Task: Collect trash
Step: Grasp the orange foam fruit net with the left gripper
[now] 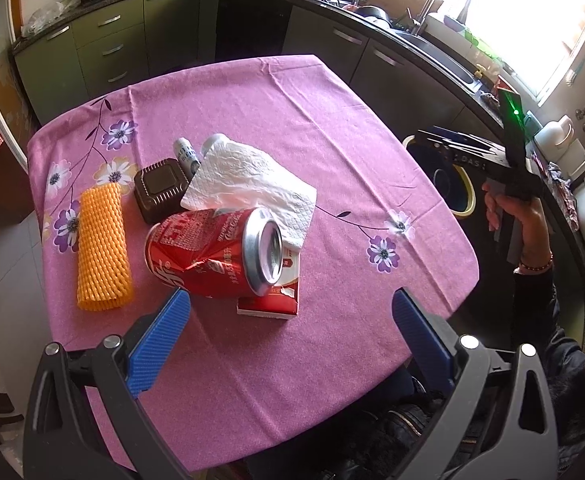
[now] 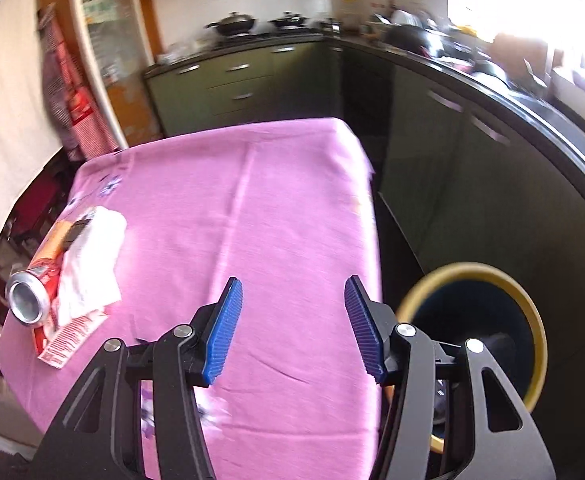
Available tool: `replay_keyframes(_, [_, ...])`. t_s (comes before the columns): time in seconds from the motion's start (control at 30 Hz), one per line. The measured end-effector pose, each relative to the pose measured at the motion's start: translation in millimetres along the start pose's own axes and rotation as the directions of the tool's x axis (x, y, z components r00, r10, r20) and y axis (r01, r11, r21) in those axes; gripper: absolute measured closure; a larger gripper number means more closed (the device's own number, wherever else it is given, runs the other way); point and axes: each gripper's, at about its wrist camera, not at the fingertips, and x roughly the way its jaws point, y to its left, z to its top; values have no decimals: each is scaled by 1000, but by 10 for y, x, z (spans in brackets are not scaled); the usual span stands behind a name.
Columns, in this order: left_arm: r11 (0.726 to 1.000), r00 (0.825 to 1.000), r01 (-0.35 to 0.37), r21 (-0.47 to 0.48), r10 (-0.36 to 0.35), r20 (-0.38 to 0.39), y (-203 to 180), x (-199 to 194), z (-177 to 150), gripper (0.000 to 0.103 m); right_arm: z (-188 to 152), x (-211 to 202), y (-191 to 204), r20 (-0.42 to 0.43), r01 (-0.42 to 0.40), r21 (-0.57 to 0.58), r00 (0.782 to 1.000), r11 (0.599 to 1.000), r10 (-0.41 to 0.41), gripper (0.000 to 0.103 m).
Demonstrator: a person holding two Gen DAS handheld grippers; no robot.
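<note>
Crushed red can (image 1: 216,252) lies on its side atop a red-white carton (image 1: 270,300), paper napkin (image 1: 252,184) touching behind it, orange foam net (image 1: 102,248) just left. Left gripper (image 1: 292,328) released, empty, just short of the can. Right gripper (image 2: 292,328) released, empty, near the yellow-rimmed bin (image 2: 532,320). Risk: can rolls off the carton when pinched. Can reads Coca-Cola; other print unreadable.

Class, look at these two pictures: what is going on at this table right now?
A person holds tongs in each hand, collecting trash. On the pink tablecloth lie a crushed red can, a white napkin, an orange foam net and a brown tray. The left tongs hover open near the can. The right tongs, open and empty, are beside the yellow-rimmed bin.
</note>
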Motion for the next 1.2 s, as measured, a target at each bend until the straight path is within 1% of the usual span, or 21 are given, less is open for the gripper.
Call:
replay_keyframes(0.1, [1000,1000,-17,-12,17,-3,150,-21,110,7,93,22,250,12,-38,-37,999,999,39,50])
replay_keyframes(0.13, [999,999,-35,-32,35,-7,268,0,170,7,104,24,323,16,-48,-43,999,998,49,50])
replay_keyframes(0.2, [993,997,-74,-95,72,-26,578,88,299,7,99,33,410,13,-63,-52,998,997,64,50])
replay_keyframes(0.23, [988,996,-82,-128,77,-42,730,146,355,7,98,38,442,8,-66,-55,998,996,66,50])
replay_keyframes(0.3, [973,992,-110,-203,96,-78,1052,288,452,7,86,71,475,-7,-65,-63,998,996,65,50])
replay_keyframes(0.33, [962,988,-136,-239,113,-108,1245,387,504,8,76,83,472,-12,-64,-64,998,996,64,49])
replay_keyframes(0.4, [947,978,-179,-266,141,-156,1483,558,563,9,43,84,456,-20,-60,-62,998,996,59,50])
replay_keyframes(0.43, [939,969,-208,-275,159,-190,1595,663,577,10,28,81,431,-22,-57,-58,998,997,55,49])
replay_keyframes(0.5, [928,958,-230,-294,163,-237,1753,822,576,16,-8,68,354,-27,-51,-50,998,997,50,49])
replay_keyframes(0.57, [917,945,-254,-309,167,-281,1873,980,556,16,-29,76,284,-30,-46,-39,999,998,44,49])
replay_keyframes(0.63, [914,935,-270,-302,174,-310,1923,1091,542,18,-47,89,231,-36,-42,-33,999,999,41,49])
replay_keyframes(0.7, [913,930,-267,-309,160,-331,1955,1173,520,28,-72,102,198,-40,-42,-29,998,999,41,49])
replay_keyframes(0.8, [915,924,-269,-302,156,-350,1968,1244,492,36,-96,124,160,-46,-46,-23,998,999,45,49])
replay_keyframes(0.87, [916,920,-277,-289,166,-356,1956,1264,479,38,-115,143,141,-51,-49,-20,998,999,48,49])
replay_keyframes(0.9, [917,918,-283,-282,173,-358,1948,1263,477,43,-123,148,137,-52,-50,-17,997,999,49,49])
replay_keyframes(0.93, [917,916,-287,-277,178,-359,1914,1257,463,45,-130,154,131,-54,-51,-16,997,999,50,49])
replay_keyframes(1.0, [917,918,-283,-282,174,-358,1902,1241,451,55,-142,158,120,-54,-53,-13,997,999,52,49])
replay_keyframes(1.07, [917,919,-285,-277,179,-351,1881,1227,453,62,-151,156,108,-53,-55,-9,997,998,55,49])
replay_keyframes(1.1, [917,921,-284,-279,180,-345,1872,1212,470,68,-158,154,97,-52,-56,-7,997,998,56,49])
replay_keyframes(1.13, [917,925,-281,-283,180,-334,1827,1137,483,71,-161,153,97,-52,-56,-5,997,998,56,49])
replay_keyframes(1.2, [918,935,-264,-295,169,-310,1831,1041,504,87,-175,145,88,-51,-57,-1,997,998,57,49])
